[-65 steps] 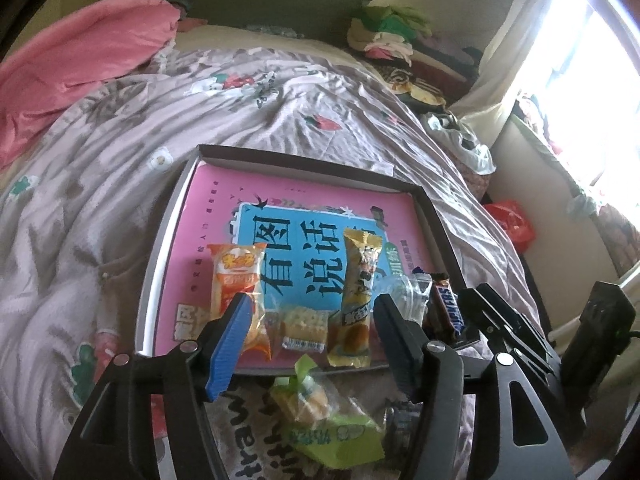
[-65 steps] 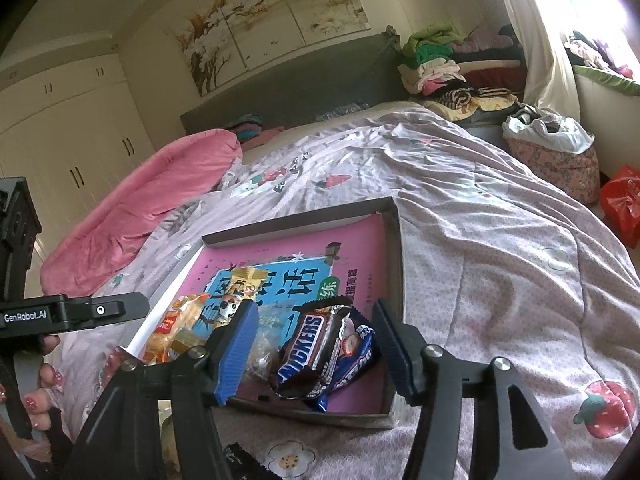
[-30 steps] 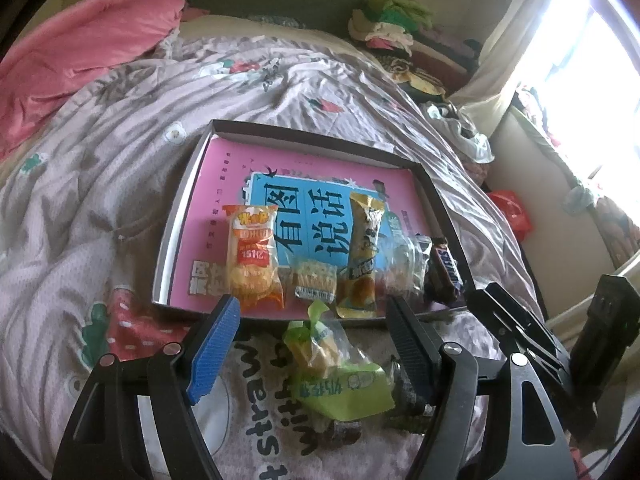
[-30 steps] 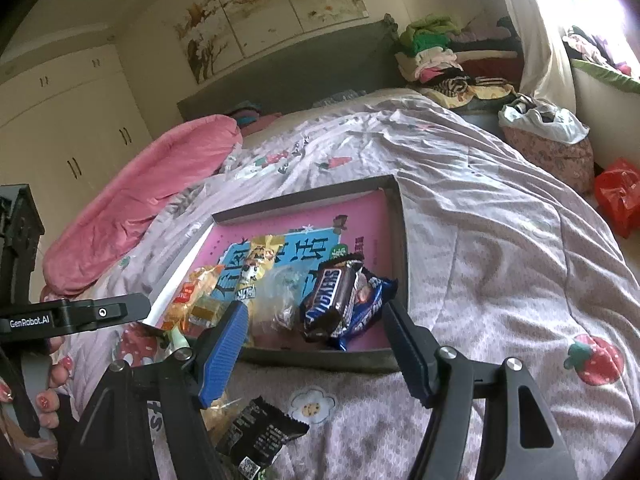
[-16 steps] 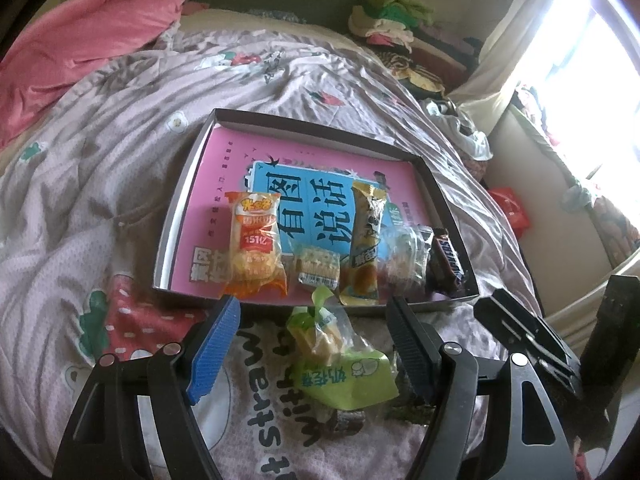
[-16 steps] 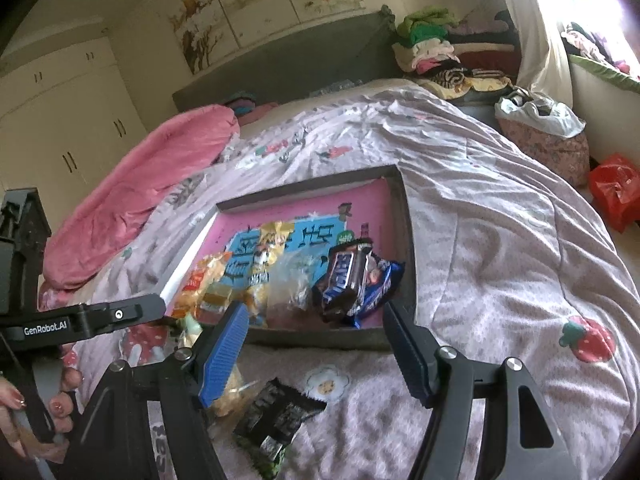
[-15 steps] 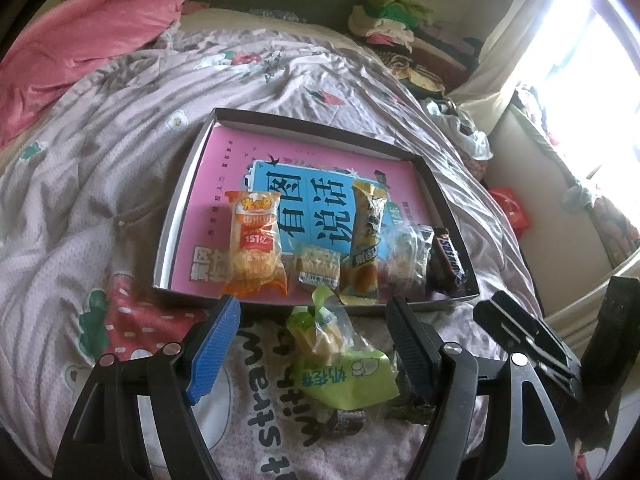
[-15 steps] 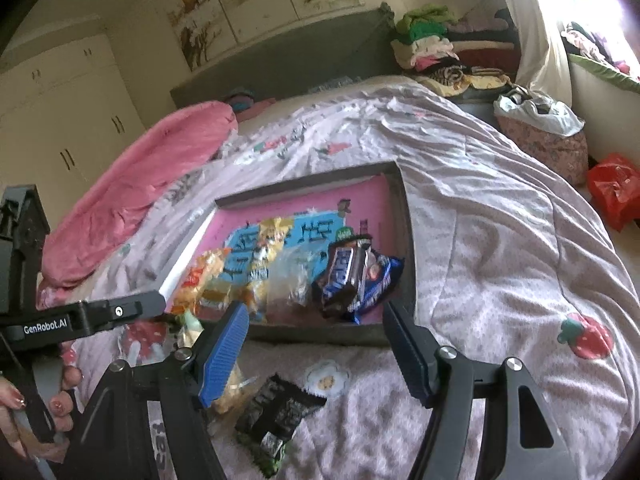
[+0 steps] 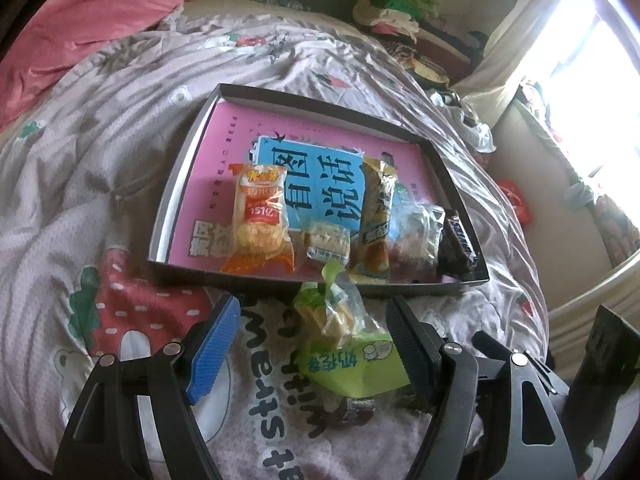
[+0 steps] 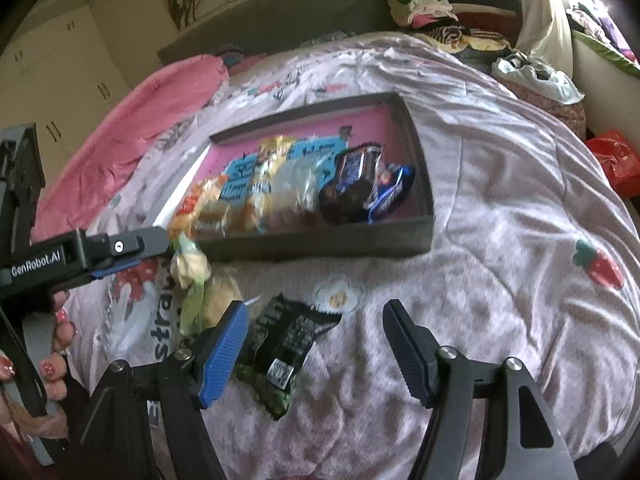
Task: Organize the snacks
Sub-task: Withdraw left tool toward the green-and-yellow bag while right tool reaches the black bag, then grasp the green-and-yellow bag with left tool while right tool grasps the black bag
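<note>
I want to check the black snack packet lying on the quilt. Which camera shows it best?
The right wrist view: the black snack packet lies in full sight on the quilt, between the open right gripper fingers. The left wrist view shows only a dark scrap of it behind the green snack bag.

The left gripper (image 9: 312,344) hangs with its jaws spread wide over a green snack bag (image 9: 348,344) lying on the bed (image 9: 80,184), touching nothing. Just beyond, a shallow dark tray (image 9: 176,176) holds a row of snacks: an orange packet (image 9: 260,216), a small cracker pack (image 9: 326,242), a yellow bar (image 9: 374,220) and a chocolate bar (image 9: 458,242).
</note>
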{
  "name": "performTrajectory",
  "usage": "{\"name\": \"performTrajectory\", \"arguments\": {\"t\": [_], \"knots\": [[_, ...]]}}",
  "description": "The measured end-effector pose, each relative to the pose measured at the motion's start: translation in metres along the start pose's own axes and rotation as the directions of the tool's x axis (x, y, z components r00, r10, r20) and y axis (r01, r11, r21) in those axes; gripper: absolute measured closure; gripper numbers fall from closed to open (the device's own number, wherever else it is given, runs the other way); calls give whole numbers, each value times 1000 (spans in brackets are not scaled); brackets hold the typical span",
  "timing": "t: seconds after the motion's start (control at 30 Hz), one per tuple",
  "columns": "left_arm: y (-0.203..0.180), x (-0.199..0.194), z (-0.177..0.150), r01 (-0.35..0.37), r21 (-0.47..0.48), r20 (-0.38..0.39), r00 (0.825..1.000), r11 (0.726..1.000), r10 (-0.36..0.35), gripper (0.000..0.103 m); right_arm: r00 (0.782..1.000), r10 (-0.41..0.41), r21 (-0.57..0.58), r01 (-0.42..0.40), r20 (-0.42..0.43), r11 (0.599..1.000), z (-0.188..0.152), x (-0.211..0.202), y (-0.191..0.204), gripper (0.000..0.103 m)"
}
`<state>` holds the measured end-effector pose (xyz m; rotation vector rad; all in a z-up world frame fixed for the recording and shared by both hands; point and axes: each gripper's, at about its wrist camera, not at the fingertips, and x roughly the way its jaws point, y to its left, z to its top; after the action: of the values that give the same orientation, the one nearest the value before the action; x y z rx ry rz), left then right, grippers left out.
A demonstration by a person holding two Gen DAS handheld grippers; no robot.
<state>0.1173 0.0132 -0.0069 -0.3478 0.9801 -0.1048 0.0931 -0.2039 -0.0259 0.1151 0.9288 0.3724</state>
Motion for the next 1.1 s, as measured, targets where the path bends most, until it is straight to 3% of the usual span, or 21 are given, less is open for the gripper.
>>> {"name": "performTrajectory", "arguments": {"t": [0.33,1.1], "knots": [[3,4,-5,-3,1,-12,1000,1000,3,26,999,-10,-28,9,-41,1000,-10,13,10,34],[3,16,-12,7,6,-34,999,1000,-7,26,999,-8,-89,4,-48,996,-14,23,21,35]]}}
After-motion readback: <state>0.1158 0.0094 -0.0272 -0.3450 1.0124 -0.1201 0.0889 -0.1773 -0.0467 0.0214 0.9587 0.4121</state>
